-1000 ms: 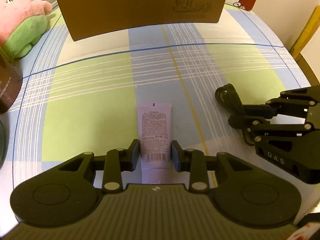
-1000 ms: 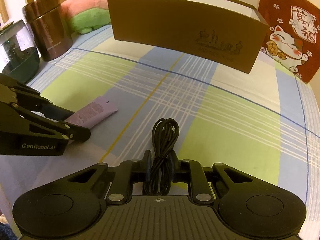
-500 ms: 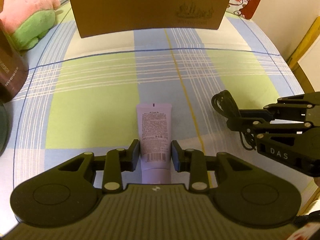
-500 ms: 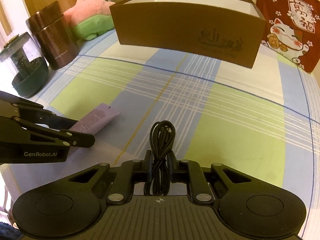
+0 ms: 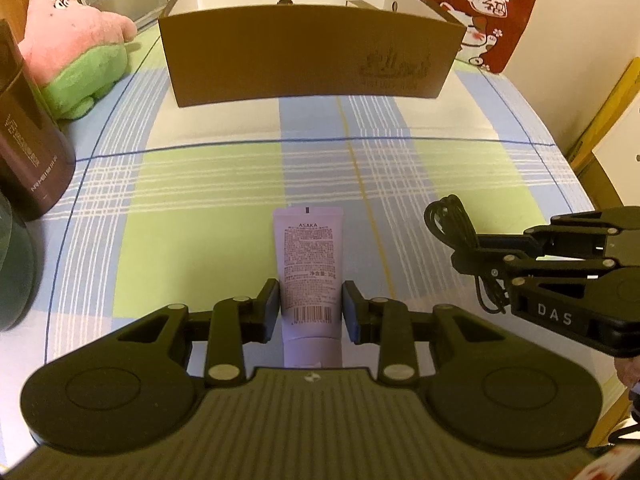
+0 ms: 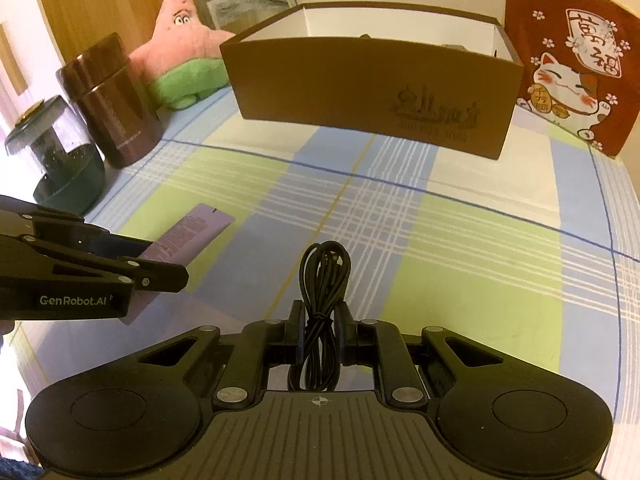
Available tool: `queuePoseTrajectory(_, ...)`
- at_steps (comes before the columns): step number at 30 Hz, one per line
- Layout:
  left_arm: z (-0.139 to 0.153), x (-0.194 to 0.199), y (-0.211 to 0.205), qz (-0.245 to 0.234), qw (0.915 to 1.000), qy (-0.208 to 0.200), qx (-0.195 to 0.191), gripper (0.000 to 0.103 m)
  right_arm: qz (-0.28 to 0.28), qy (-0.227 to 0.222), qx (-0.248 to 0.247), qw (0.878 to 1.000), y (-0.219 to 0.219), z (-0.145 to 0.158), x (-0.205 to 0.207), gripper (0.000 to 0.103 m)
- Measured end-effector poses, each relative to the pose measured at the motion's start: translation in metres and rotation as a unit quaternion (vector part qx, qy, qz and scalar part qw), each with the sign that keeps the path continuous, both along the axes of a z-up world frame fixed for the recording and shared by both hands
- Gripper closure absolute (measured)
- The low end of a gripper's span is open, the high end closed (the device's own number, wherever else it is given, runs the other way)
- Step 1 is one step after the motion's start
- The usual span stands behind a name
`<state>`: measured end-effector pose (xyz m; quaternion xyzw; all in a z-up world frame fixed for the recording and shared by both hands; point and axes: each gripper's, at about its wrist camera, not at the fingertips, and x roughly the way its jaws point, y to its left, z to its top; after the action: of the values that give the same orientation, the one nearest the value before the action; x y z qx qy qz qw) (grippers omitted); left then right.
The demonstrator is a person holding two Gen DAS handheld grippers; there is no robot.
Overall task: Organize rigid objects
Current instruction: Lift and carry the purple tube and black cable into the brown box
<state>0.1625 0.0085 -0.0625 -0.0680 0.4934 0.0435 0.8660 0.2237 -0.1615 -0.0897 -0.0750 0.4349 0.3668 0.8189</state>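
Observation:
My left gripper (image 5: 311,306) is shut on a lilac cream tube (image 5: 309,256) and holds it above the checked cloth. The tube also shows in the right wrist view (image 6: 188,236), sticking out past the left gripper (image 6: 160,276). My right gripper (image 6: 319,330) is shut on a coiled black cable (image 6: 324,280), lifted off the cloth. In the left wrist view the cable (image 5: 460,232) hangs from the right gripper (image 5: 476,258) at the right. An open brown cardboard box (image 5: 308,60) stands ahead at the back of the table; it also shows in the right wrist view (image 6: 372,92).
A brown canister (image 6: 112,100) and a dark glass jar (image 6: 60,160) stand at the left. A pink and green plush star (image 5: 76,40) lies at the back left. A red lucky-cat cushion (image 6: 572,60) leans at the back right. Small items lie inside the box, mostly hidden.
Both grippers have risen with their loads, the tube and the cable now off the cloth. The box's open top and inside have come into view.

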Motion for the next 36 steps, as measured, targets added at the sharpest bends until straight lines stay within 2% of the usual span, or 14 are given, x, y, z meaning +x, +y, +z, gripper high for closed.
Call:
queuePoseTrajectory(27, 0.03, 0.029, 0.013, -0.001, 0.9992, -0.04, -0.003, 0.075, -0.013, -0.013, 0.032, 0.999, 0.004, 0.026, 0.027, 0.092)
queuePoseTrajectory(36, 0.043, 0.049, 0.025, -0.004, 0.9982, -0.06, 0.006, 0.075, -0.015, -0.028, 0.047, 0.998, 0.014, 0.041, 0.049, 0.092)
